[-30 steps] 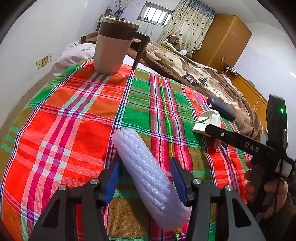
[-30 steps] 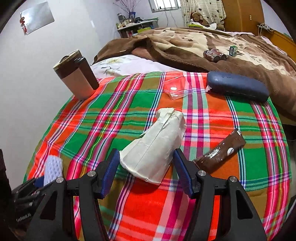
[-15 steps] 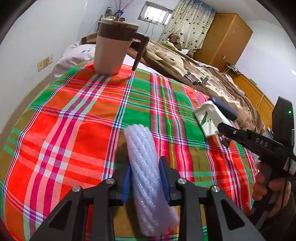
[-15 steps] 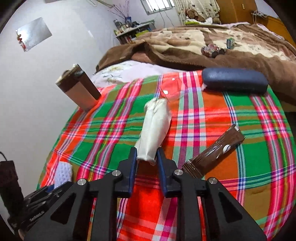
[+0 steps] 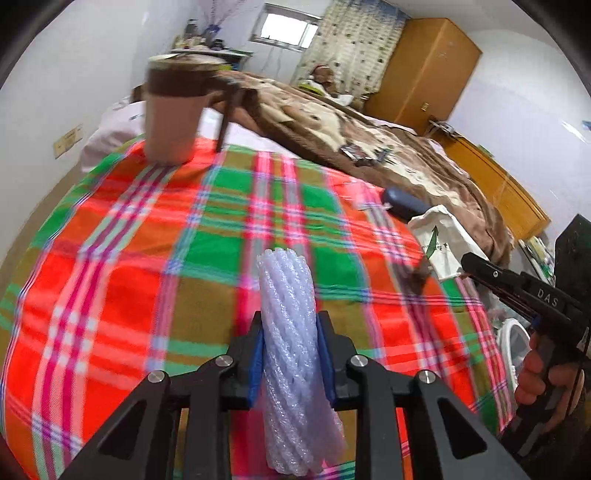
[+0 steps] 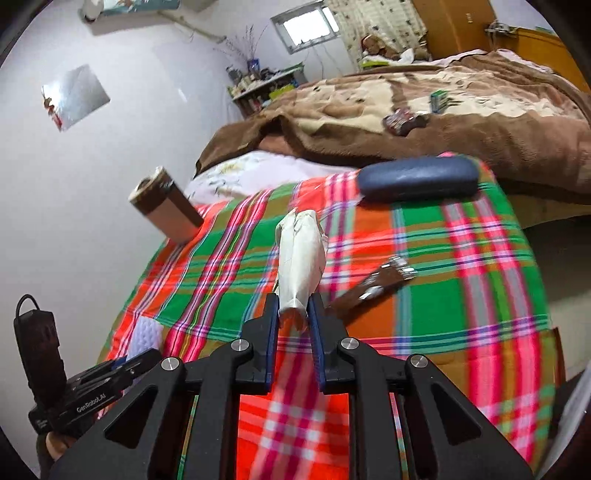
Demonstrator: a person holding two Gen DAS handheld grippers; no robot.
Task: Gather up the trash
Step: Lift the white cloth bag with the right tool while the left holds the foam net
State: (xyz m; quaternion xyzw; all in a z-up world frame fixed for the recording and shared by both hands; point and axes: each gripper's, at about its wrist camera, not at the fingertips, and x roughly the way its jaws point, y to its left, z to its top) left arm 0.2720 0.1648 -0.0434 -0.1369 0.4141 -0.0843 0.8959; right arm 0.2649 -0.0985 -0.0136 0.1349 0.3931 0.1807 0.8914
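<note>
Left claw (image 5: 290,360) grips foam sleeve (image 5: 291,354); right claw (image 6: 292,326) seemingly pinches paper bag (image 6: 301,258).

The left wrist view looks forward along its own jaws, low and close over the plaid tablecloth (image 5: 207,236), facing the lidded cup (image 5: 173,114), the bed (image 5: 354,133) and the wardrobe (image 5: 424,70) beyond. The right wrist view sits a little higher over the same cloth, tilted, facing the bed and the window (image 6: 310,24). Both views share the cloth, the cup, the dark blue case (image 6: 417,179) and the bed, and each catches the other gripper at its edge.
</note>
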